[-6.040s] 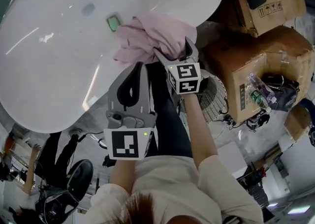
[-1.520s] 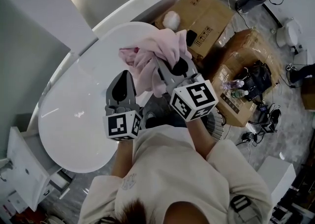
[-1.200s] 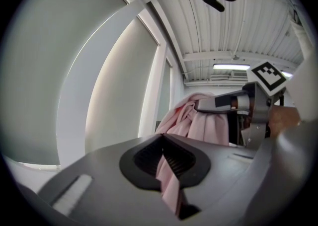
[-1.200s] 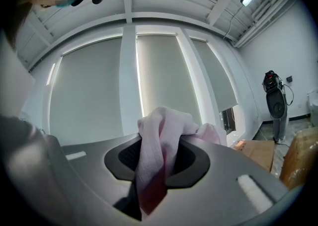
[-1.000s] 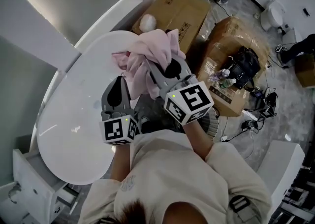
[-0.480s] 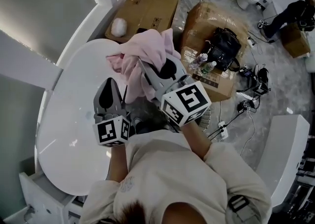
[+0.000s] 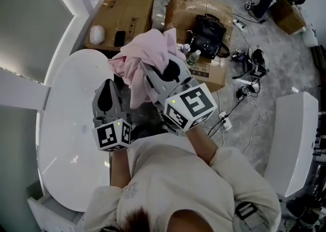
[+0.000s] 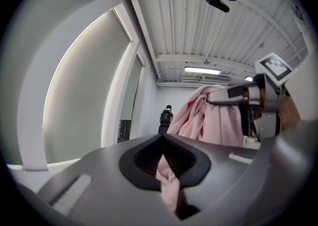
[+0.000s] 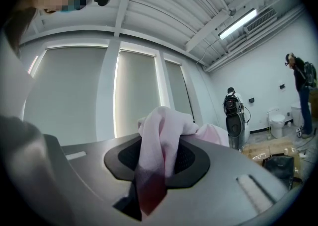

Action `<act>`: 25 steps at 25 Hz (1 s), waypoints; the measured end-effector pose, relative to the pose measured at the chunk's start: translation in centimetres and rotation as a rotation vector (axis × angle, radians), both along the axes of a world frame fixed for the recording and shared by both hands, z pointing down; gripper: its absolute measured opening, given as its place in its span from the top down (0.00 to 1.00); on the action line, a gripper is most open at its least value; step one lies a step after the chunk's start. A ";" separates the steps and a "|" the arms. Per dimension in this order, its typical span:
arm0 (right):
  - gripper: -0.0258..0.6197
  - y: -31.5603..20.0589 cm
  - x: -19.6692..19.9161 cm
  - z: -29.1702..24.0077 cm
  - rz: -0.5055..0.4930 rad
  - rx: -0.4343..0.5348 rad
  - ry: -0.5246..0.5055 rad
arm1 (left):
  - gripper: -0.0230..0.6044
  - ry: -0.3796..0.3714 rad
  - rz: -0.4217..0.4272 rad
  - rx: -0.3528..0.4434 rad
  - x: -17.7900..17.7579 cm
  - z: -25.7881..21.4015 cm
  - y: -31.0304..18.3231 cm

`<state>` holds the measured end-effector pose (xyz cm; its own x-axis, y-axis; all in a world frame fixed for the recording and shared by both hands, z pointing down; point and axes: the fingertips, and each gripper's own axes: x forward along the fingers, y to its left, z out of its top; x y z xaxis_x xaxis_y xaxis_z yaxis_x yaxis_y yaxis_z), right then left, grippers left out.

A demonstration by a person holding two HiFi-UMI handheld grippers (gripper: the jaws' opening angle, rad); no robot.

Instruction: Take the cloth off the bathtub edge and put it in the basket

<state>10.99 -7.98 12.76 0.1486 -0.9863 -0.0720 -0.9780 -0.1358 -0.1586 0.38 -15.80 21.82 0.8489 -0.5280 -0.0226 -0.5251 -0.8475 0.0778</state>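
**A:** What matters for doing the carry well?

**B:** I'd keep both grips firm and the bundle high, so the hanging folds don't snag on the way. No view shows the basket. So I'd find it first, lower the cloth well inside the rim, and only then let go with both tongs together.

**A:** Starting at the left, what are the left tongs (image 7: 109, 83) doing?

**B:** They're clenched almost flat. Their own view shows a thin pink strand of the cloth (image 7: 147, 60) pinched between the pads. It's a slim hold, and I'd guess it slips first.

**A:** And where is the cloth itself?

**B:** It's off the bathtub (image 7: 66, 124), bunched in the air between the two tongs. From the head view it sits over the tub's far end and the cardboard boxes (image 7: 122, 9).

**A:** What about the right tongs (image 7: 149, 70)?

**B:** They're closed on a thick fold, with the jaws held slightly apart by the fabric. That grip carries most of the load.
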 end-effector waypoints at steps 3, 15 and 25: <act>0.81 2.2 1.4 0.1 0.034 0.002 -0.002 | 0.89 -0.002 0.036 0.009 1.6 0.0 1.9; 0.81 8.4 5.4 1.0 0.157 -0.003 -0.022 | 0.89 -0.018 0.156 0.001 6.3 0.7 6.9; 0.81 13.2 8.0 1.1 0.280 -0.024 -0.031 | 0.89 -0.036 0.275 -0.009 10.0 0.9 9.9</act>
<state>19.01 5.23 13.85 0.4174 -0.9078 -0.0401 -0.8965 -0.4042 -0.1813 10.42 -5.91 22.76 0.9606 -0.2775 0.0136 -0.2777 -0.9580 0.0717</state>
